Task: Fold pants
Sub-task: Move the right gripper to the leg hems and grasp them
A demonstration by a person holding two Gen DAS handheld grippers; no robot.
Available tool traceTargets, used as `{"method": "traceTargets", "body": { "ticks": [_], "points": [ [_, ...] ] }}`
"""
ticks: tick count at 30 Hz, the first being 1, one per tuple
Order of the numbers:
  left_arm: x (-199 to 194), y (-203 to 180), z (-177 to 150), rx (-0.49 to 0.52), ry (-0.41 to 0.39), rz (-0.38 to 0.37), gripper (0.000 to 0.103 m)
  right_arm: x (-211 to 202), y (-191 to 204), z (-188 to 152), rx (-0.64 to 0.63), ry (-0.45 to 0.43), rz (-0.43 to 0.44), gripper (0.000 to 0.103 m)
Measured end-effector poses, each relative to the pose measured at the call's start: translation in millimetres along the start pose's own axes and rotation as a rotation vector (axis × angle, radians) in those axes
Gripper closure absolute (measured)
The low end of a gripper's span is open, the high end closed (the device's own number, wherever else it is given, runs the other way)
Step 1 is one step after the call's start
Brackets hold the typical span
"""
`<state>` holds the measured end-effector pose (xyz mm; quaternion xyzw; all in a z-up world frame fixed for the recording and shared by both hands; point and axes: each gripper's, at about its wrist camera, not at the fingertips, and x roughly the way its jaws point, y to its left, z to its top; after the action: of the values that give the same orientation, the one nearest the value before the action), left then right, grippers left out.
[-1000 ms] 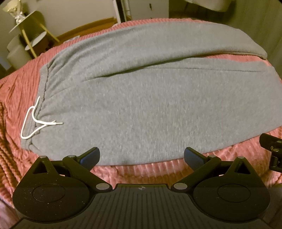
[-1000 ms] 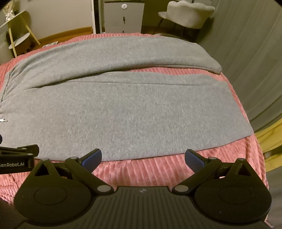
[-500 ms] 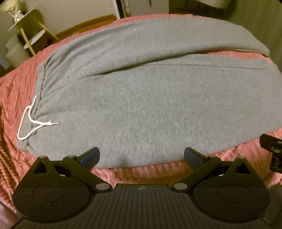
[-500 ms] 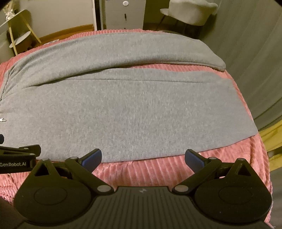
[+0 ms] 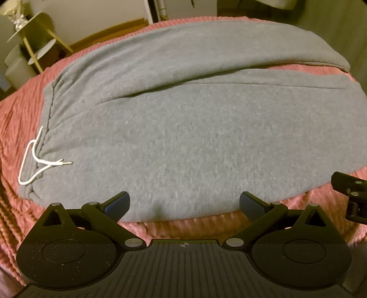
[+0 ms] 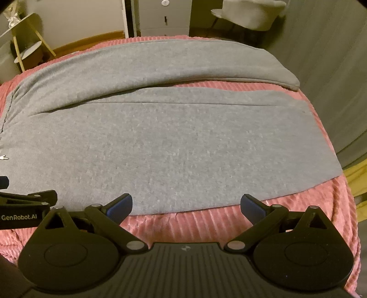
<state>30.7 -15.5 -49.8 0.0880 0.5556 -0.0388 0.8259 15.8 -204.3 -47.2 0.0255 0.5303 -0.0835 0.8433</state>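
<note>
Grey sweatpants (image 5: 183, 128) lie flat across a pink ribbed blanket (image 5: 183, 227), waistband at the left with a white drawstring (image 5: 36, 160), both legs running right. The near leg (image 6: 174, 151) lies in front of the far leg (image 6: 160, 62), with a strip of blanket between them at the right. My left gripper (image 5: 183, 204) is open and empty, just above the near edge of the pants near the waist. My right gripper (image 6: 186, 205) is open and empty over the near leg's front edge. Each gripper shows at the edge of the other's view.
The blanket covers a bed (image 6: 332, 206) whose right edge drops off beside a grey curtain (image 6: 332, 57). A gold tiered side table (image 5: 34, 41) stands at the back left. A white drawer unit (image 6: 165, 16) and a pale chair (image 6: 250, 16) stand behind the bed.
Both grippers have moved down and slightly forward toward the near edge of the pants. Their jaws have stayed open. The pants have not moved.
</note>
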Motion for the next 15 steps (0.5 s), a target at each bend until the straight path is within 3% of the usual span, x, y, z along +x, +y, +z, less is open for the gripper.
{"method": "traceTargets", "body": {
  "ticks": [7,11,15],
  "points": [
    [8.6,-1.2,1.7,-0.004,-0.018,-0.019,0.000,9.3,-3.4,3.1,0.019,-0.013,0.061,0.003],
    [1.9,0.7,2.4,-0.017,-0.097,-0.052,0.000,16.7,-18.9,3.4,0.076,-0.029,0.113,0.003],
    [-4.7,4.8,9.8,-0.047,-0.161,-0.045,0.000,51.1,-47.8,8.7,0.188,0.097,0.190,0.003]
  ]
}}
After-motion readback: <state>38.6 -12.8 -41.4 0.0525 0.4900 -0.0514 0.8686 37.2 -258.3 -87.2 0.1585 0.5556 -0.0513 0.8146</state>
